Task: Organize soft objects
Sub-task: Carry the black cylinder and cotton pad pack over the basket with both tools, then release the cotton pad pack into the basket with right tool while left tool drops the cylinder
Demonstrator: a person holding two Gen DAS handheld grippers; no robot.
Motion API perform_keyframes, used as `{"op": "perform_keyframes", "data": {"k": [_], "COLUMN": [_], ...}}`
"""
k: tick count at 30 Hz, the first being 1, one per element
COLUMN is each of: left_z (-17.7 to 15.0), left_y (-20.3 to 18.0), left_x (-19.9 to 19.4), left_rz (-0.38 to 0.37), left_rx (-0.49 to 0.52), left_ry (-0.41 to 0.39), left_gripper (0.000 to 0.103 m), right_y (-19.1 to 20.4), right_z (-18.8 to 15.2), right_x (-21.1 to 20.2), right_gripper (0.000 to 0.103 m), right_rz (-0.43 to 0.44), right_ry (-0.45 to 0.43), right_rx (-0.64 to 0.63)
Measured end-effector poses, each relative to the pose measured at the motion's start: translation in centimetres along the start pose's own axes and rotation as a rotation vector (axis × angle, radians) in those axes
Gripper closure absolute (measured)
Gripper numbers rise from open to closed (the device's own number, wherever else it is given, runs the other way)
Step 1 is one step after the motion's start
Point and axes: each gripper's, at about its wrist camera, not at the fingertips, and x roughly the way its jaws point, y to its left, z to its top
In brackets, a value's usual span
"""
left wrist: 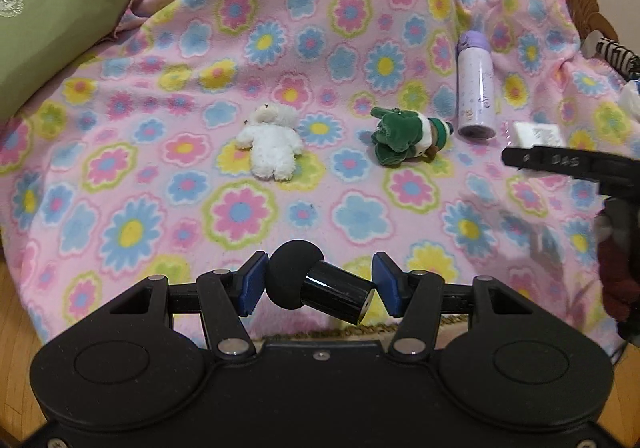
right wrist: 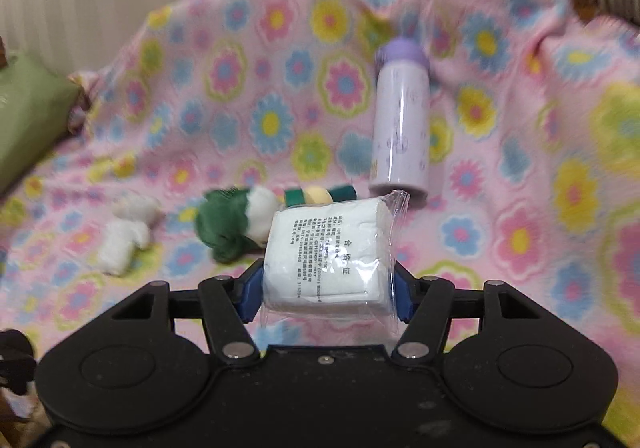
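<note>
Right wrist view: right hand-held gripper [right wrist: 327, 288] clamps a white soft pack in clear wrap [right wrist: 326, 256], lifted clear of the floral blanket [right wrist: 520, 152]. Left hand-held gripper [left wrist: 316, 284] pinches a black foam-tipped cylinder [left wrist: 320, 286]. Farther off, white plush [left wrist: 272, 142] and green plush [left wrist: 400, 138] lie unsorted, so I'd say halfway.

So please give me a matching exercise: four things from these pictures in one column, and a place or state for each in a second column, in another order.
Things:
1. white plush bear
2. black microphone
3. white wrapped pack
4. purple bottle

Places or states:
A. held between the pads of the right tool
B. lying on the blanket, beside the green plush toy
C. held between the pads of the left tool
D. lying on the blanket, left of the green plush toy

Pairs: 1-D, 2-C, 3-A, 4-B
</note>
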Motion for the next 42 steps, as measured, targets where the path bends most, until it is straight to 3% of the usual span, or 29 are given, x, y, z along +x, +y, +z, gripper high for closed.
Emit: {"op": "perform_keyframes", "data": {"k": [7,12,21,27,42], "left_z": [-1.6,-3.3,-6.7,-7.4,-8.4], "left_y": [-0.7,-1.3,-1.6,-1.2,-0.9], "left_x": [-3.2,-5.4,-7.8,-6.5,-6.3], "left_rz": [0.002,-0.008,-0.085,-0.072,0.004], "left_rx": [0.006,-0.005,-0.069,-0.093,-0.099], "left_ry": [-0.003,-0.003,0.042,0.102,0.118], "left_gripper": [0.049,0.049,0.049,0.049,0.048], "right_y": [3.2,4.2,5.5,6.6,7.6], "right_z": [-2.0,-4.6,-9.6,-11.5,-12.0], "right_x": [-8.1,-12.3,-18.0,-17.8,-16.7], "right_gripper": [0.042,0.041,0.041,0.041,0.040], "right_rz": [0.087,0.137,0.145,0.128,0.153], "right_ry": [-0.032,0.014,0.076,0.139,0.244], "right_rx": [-0.025,0.009,0.007,-0.074,-0.131]}}
